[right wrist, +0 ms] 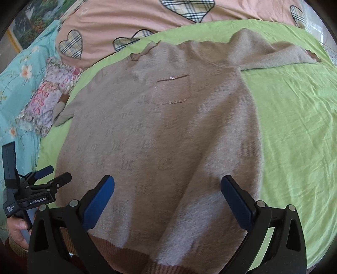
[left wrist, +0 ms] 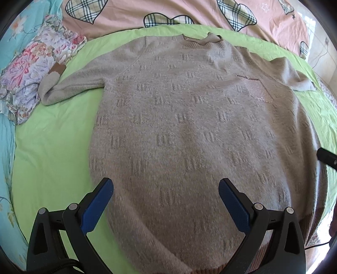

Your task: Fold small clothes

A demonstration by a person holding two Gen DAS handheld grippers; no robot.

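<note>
The sweater (left wrist: 189, 130) covers much of the green sheet (left wrist: 52, 147), and its ribbed hem runs out of frame at the bottom of both views. Near the hem, the right wrist view is smeared, so the knit pattern dissolves there. Beside the sweater's left cuff, the floral cloth (left wrist: 31, 69) is bunched; what garment it is cannot be told. The left gripper (right wrist: 52, 175) partly hides the hand (right wrist: 18, 229) holding it, perhaps only fingers showing.

Beige patterned sweater (left wrist: 189, 126) on lime-green sheet (left wrist: 52, 147); pink quilt (left wrist: 130, 16) bears plaid hearts
</note>
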